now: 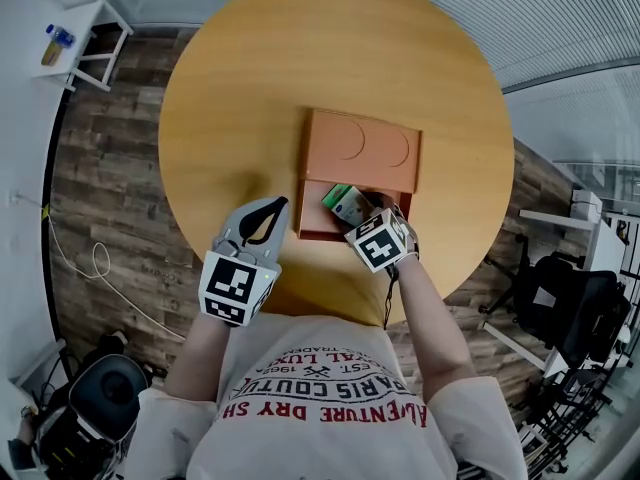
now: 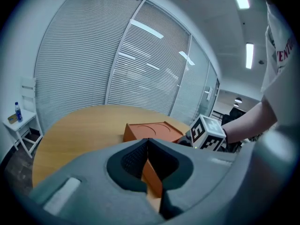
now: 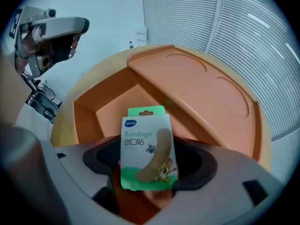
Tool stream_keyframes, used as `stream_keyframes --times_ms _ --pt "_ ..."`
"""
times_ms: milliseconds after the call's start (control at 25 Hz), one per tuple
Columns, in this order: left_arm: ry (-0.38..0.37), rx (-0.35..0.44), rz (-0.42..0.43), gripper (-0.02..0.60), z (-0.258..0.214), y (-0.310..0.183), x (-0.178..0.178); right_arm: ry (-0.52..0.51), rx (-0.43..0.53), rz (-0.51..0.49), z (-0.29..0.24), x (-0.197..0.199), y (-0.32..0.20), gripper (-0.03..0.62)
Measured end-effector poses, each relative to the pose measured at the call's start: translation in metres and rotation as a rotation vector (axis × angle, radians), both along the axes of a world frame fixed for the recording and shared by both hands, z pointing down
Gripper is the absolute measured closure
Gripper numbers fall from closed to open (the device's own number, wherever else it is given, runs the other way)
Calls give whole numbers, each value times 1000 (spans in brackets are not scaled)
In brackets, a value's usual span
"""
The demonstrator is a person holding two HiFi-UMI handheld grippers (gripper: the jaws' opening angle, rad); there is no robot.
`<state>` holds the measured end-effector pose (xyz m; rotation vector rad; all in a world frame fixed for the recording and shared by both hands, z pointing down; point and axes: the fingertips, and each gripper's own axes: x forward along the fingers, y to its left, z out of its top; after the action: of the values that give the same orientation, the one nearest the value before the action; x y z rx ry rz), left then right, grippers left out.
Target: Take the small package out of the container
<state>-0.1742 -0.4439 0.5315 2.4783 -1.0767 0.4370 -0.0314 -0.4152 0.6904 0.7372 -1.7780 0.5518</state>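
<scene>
Right gripper view alone, bandage print (image 3: 149, 161) on small package (image 3: 146, 146) between spread jaws, left gripper (image 2: 147, 142) jaws together

I count two grippers on my screens: one left gripper (image 1: 283, 203) and one right gripper (image 1: 372, 210), each carrying one marker cube (image 1: 235, 286), so two cubes in all. There is one round table (image 1: 250, 88), one orange container (image 1: 360, 153) with two circles pressed into its lid, one small package (image 3: 146, 146), and off to the side one bottle (image 1: 58, 36) on one white stand (image 1: 95, 16)
</scene>
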Motion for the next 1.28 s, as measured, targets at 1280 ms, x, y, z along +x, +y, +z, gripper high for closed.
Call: stream_keyframes --times_ms 1280 --pt "-50 165 -127 571 -76 86 32 -143 370 -138 -146 8 37 238"
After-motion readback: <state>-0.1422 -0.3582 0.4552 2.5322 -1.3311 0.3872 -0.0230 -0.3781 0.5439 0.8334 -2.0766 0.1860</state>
